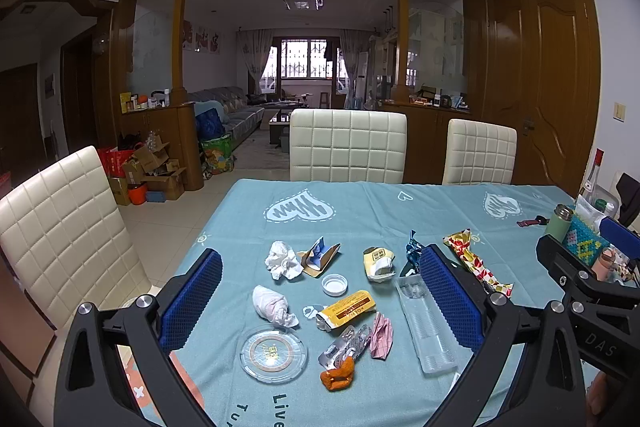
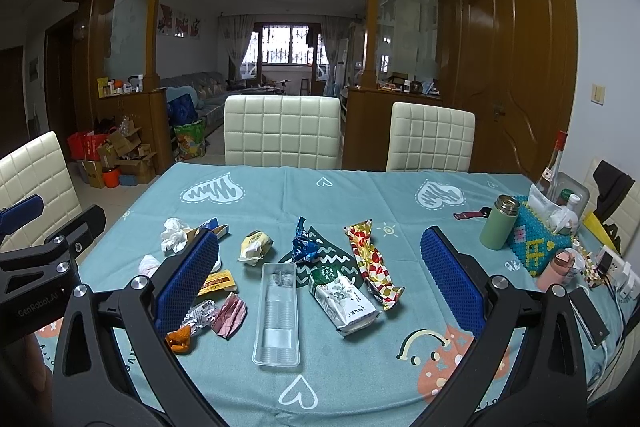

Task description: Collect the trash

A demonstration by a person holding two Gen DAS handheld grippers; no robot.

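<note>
Orange peel nearest, trash between spread left tongs

Left gripper: matt black plastic frame, bright metal screw heads, blue pads with a rough dimpled rubbery face. Right gripper of the same make.

Tablecloth: matt teal cloth, smooth weave.

Between the left fingers: crumpled tissue, soft matt paper; round lid, clear glossy plastic; bottle cap, smooth white plastic; blister pack, shiny crinkled foil.

Between the right fingers: clear tray, thin ribbed plastic; blue wrapper, glossy foil; patterned wrapper, glossy film; carton, creased coated paper.

Beyond the right finger: flask, matt green body, polished metal top.

Chairs: quilted cream leather-like, slight sheen.
</note>
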